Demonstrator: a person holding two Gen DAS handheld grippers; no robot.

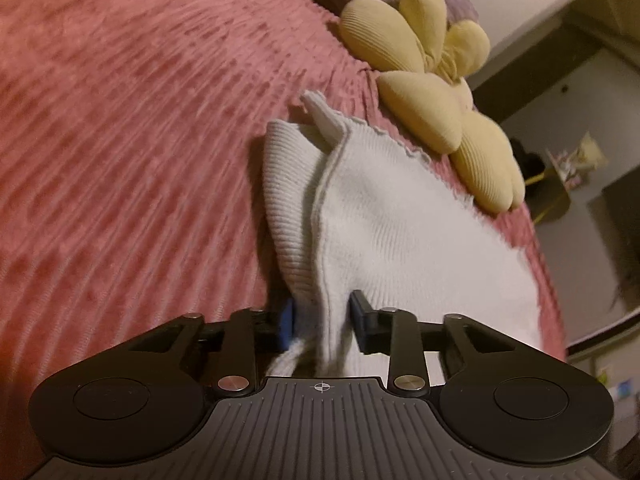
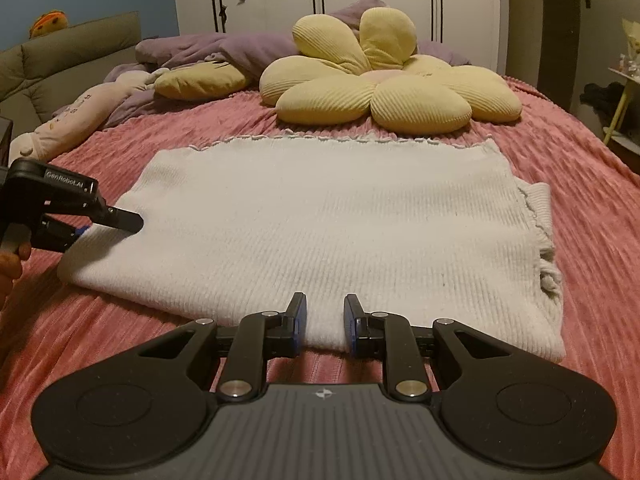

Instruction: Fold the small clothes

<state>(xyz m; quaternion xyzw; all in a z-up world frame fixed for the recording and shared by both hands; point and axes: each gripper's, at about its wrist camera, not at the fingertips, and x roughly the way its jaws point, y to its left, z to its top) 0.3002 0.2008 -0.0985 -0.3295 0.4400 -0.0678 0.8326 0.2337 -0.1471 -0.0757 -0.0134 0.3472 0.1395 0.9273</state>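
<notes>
Mid-fold here. Left gripper (image 1: 320, 320) pinching the white top (image 2: 320, 232) at its edge; right gripper (image 2: 325, 320) spread, nothing held, near hem just ahead on the pink blanket (image 2: 580, 184). Probably needs 1 more grab there, then a fold across.

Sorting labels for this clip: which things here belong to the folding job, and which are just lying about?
Job:
white knit garment
left tongs, shut on it
right tongs, open

Lying about:
yellow flower cushion
purple blanket
plush toy
</notes>
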